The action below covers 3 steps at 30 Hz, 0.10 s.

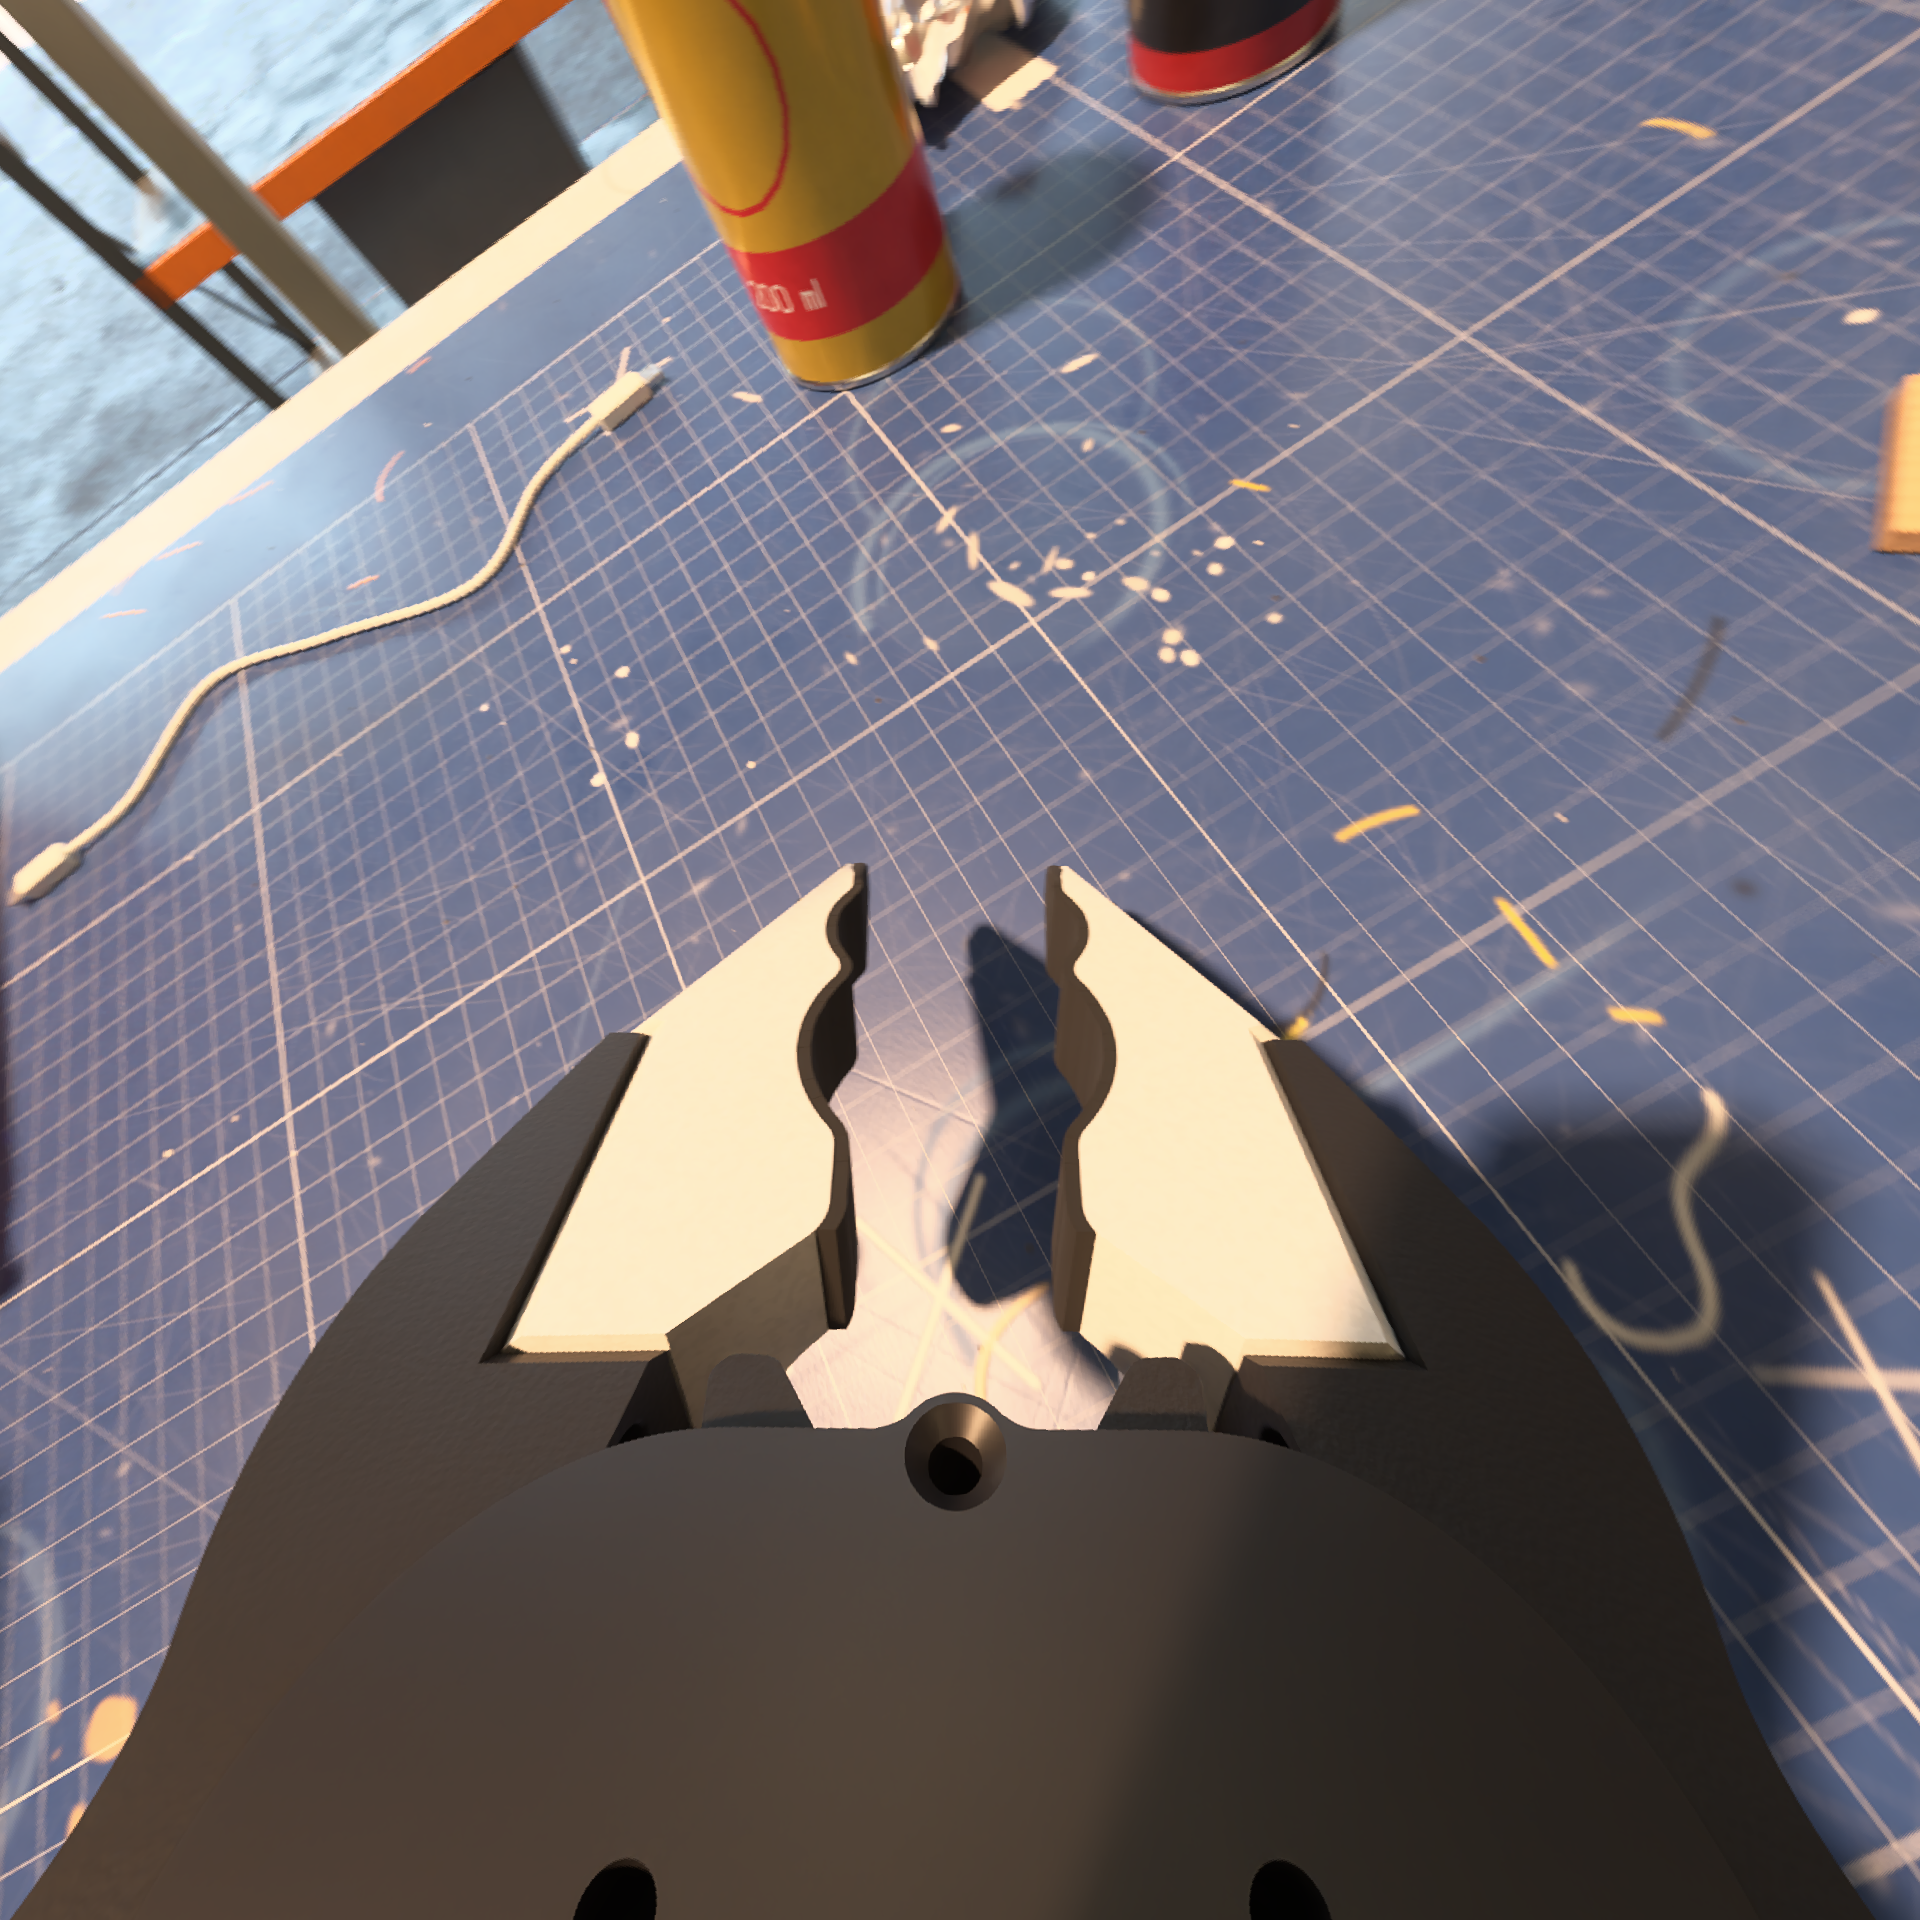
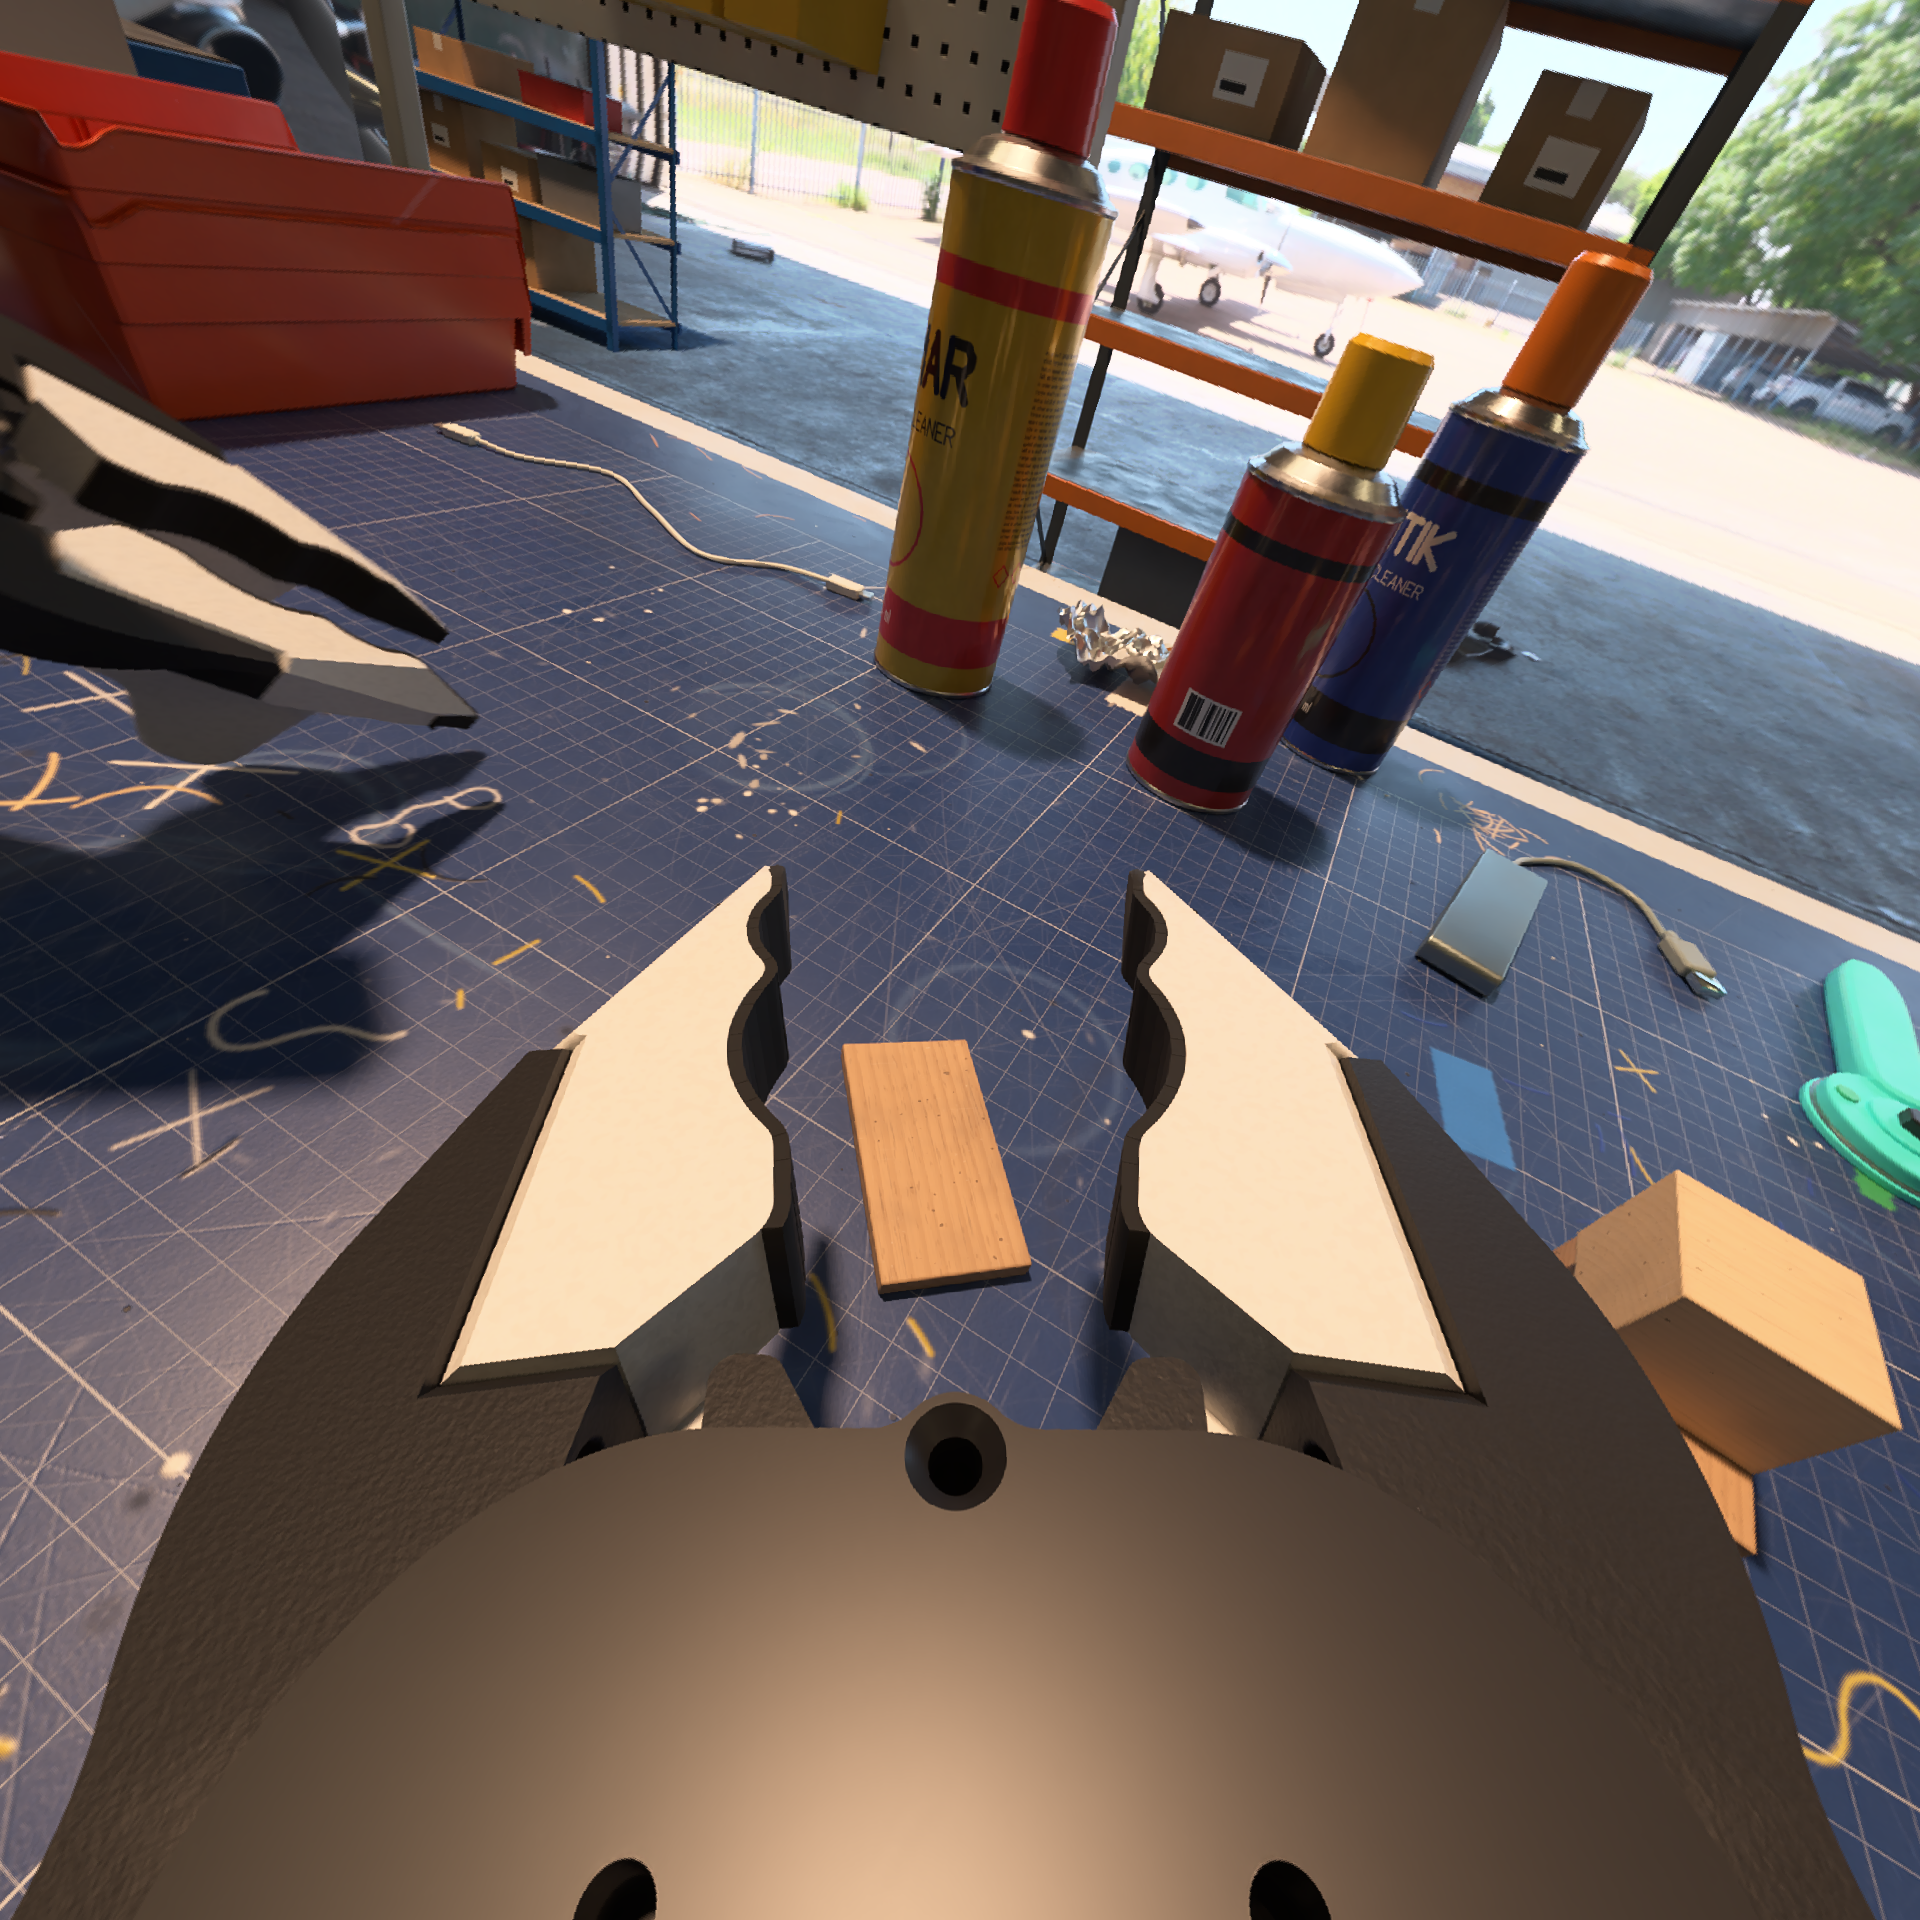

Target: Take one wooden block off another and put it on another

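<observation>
Two grippers hover over the blue gridded surface point(image 2: 623, 790), both with fingers spread and holding nothing. Nearest, the right gripper point(image 2: 954, 883) hangs above a thin flat wooden plank point(image 2: 933, 1164) that lies between its fingers, untouched. Just to its right a chunky wooden block point(image 2: 1745, 1320) rests on another wooden piece point(image 2: 1725, 1496), only partly visible beneath it. The stack looks undisturbed, so the task seems to be at its approach; the next move probably calls for shifting right to straddle the top block. The left gripper point(image 1: 954, 873) idles over bare mat, well apart from the wood. Farther off stand three spray cans: one yellow point(image 2: 987, 416), one red point(image 2: 1268, 613), one blue point(image 2: 1455, 582).
</observation>
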Available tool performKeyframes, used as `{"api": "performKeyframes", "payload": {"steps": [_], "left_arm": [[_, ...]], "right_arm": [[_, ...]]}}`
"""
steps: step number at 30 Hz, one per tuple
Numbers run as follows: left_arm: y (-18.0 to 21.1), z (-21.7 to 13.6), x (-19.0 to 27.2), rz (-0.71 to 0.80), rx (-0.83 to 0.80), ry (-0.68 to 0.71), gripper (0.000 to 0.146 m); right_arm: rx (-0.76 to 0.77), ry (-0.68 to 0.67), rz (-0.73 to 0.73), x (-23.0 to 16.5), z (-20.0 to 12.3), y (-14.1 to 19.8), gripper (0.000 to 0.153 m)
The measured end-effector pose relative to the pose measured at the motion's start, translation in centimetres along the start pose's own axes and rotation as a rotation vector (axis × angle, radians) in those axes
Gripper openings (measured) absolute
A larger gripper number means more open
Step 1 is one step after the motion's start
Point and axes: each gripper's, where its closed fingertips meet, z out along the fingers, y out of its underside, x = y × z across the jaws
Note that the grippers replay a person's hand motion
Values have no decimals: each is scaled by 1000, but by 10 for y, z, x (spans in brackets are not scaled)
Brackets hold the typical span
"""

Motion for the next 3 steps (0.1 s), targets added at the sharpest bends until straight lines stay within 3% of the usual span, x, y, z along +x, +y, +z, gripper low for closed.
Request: {"api": "performKeyframes", "payload": {"steps": [3], "left_arm": [[-1, 11, -5, -2, -60, -16, 52]], "right_arm": [[4, -3, -8, -2, 0, -1, 65]]}}
